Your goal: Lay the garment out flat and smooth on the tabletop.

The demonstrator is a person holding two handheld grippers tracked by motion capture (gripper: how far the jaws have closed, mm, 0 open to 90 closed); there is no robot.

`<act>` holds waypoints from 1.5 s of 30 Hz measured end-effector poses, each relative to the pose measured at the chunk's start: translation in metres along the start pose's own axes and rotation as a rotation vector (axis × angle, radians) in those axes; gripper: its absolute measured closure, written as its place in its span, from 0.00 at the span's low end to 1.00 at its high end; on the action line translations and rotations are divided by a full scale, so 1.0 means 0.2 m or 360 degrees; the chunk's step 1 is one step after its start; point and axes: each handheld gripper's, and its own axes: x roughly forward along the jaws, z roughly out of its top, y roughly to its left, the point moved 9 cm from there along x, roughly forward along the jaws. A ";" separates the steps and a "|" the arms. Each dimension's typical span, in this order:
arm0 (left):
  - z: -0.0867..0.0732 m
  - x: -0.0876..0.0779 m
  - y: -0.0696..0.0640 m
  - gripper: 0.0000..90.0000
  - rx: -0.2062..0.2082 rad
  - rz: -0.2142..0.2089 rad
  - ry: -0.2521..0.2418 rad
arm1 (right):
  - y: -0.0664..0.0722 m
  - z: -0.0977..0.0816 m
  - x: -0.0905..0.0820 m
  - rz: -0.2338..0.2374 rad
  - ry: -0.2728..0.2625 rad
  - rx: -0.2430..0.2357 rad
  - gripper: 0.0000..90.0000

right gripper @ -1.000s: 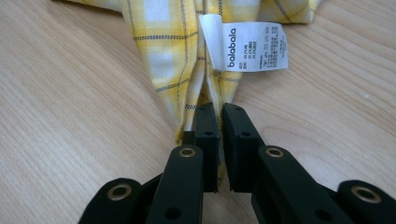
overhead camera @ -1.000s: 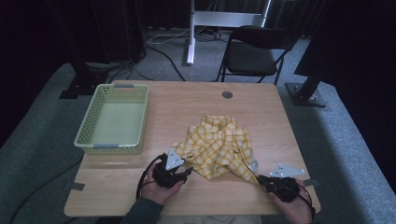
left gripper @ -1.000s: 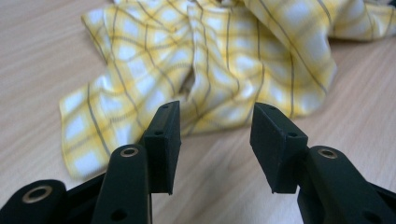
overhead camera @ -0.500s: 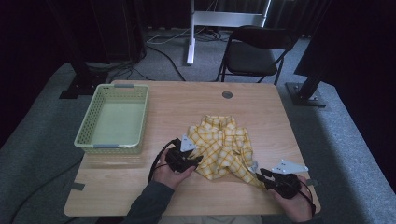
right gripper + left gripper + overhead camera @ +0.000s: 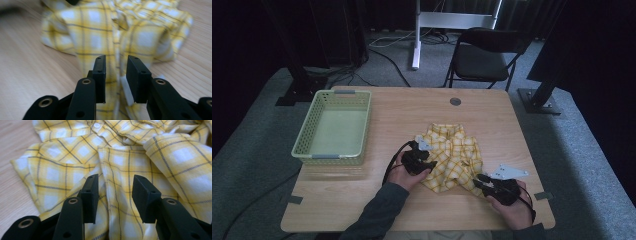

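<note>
A yellow checked shirt lies crumpled on the wooden surface, toward its near right part — pale squares crossed by thin dark lines, with a small white button visible in the left claw view among the folds. The cloth is bunched into a rough heap with overlapping layers; its collar or upper folds sit at the far end of the heap, and a narrower strip trails toward the near right corner, so the long axis runs roughly from far-left to near-right across the surface.

The left claw sits at the heap's left edge, over the cloth. Its jaws stand apart and have just been closing somewhat; in the left claw view the shirt lies below and between them, but the pads do not press on it.

The right claw sits at the near right end of the trailing strip. Its jaws have just been opening and now stand apart, with a fold of the shirt in the gap between them — not pinched.

A pale green basket stands well apart at the surface's left.
</note>
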 end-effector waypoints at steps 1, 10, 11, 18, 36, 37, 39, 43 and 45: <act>0.00 0.01 0.00 0.64 0.0001 -0.0003 0.0008 | 0.01 0.00 0.00 0.0017 -0.0001 0.0002 0.76; 0.00 0.04 -0.02 0.69 0.0016 -0.0011 0.0035 | 0.03 -0.06 0.08 0.0059 0.0108 0.0001 0.67; 0.00 0.04 -0.02 0.73 0.0026 0.0003 0.0027 | 0.03 -0.07 0.09 0.0058 0.0113 0.0002 0.67; 0.00 0.00 -0.05 0.89 0.0098 0.0040 -0.0013 | 0.02 -0.10 0.09 0.0060 0.0137 0.0011 0.71; 0.00 -0.03 -0.10 0.86 0.0177 0.0104 -0.0041 | 0.02 -0.11 0.08 0.0087 0.0146 0.0010 0.83; 0.00 -0.03 -0.10 0.84 0.0183 0.0105 -0.0043 | 0.02 -0.11 0.08 0.0089 0.0143 0.0011 0.83; 0.00 -0.02 -0.11 0.81 0.0196 0.0113 -0.0035 | 0.02 -0.11 0.08 0.0094 0.0139 0.0013 0.82; -0.01 -0.02 -0.11 0.92 0.0238 0.0163 -0.0021 | 0.02 -0.12 0.08 0.0094 0.0136 0.0016 0.82; -0.01 -0.03 -0.11 0.97 0.0248 0.0175 -0.0032 | 0.02 -0.12 0.08 0.0093 0.0138 0.0018 0.83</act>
